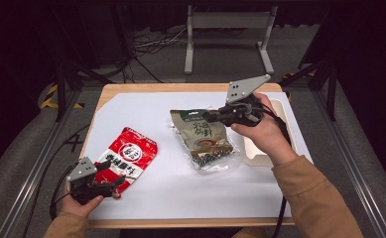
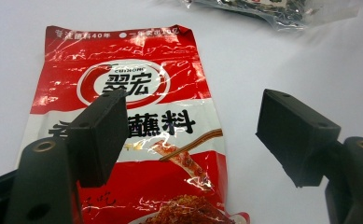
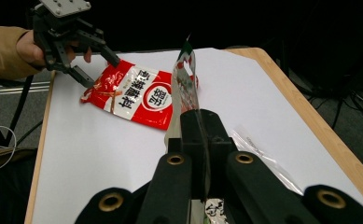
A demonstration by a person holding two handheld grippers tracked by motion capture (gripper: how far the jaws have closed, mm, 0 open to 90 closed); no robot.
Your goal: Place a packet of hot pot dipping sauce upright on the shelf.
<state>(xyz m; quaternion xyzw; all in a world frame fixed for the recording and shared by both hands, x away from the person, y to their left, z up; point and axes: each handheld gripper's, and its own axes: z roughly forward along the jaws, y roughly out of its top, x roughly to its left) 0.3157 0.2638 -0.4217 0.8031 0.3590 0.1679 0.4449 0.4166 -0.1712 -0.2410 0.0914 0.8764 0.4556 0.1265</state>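
A red and white snack packet [image 1: 131,156] lies flat at the front left of the white sheet. My left gripper [image 1: 117,186] hovers at its near end, open, and its jaws straddle the packet's right edge [image 2: 137,116] with nothing pressed between them. A green and brown packet with a clear window [image 1: 204,139] lies mid-table. My right gripper [image 1: 208,117] is shut on that packet's far right edge and lifts it, so the packet stands on edge between the closed jaws [image 3: 186,70]. From the right gripper, the red packet [image 3: 132,95] and the left gripper [image 3: 93,60] show beyond.
A shallow white tray [image 1: 278,130] sits at the table's right side, partly under my right hand. The white sheet [image 1: 146,106] covers a wooden tabletop [image 1: 131,88]. Cables and a metal stand [image 1: 227,34] lie on the floor behind.
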